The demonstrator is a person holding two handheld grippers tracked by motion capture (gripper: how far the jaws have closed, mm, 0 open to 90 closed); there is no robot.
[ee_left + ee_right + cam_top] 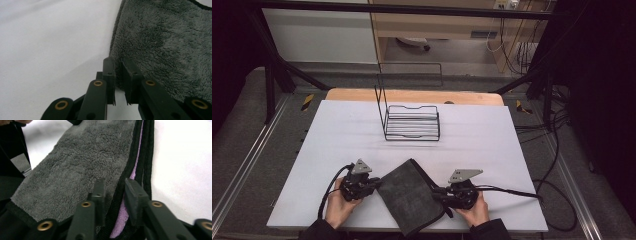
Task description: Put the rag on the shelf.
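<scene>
wire rack (412, 122): empty | left gripper (119, 65), right gripper (113, 186): each pinching towel (409, 192) edge

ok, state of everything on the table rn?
Grey towel: folded, flat on the table, near front edge.
Left gripper: shut on the towel's left edge.
Right gripper: shut on the towel's black-trimmed right edge.
Wire rack: empty, upright, apart from the towel.

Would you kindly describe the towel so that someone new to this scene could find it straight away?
On the white table, look at the near edge, in front of the wire rack. The towel lies folded there between the left claw and the right claw. It is the one soft thing: dark grey fleece with black trim, showing a lilac inner layer at its right edge.
</scene>
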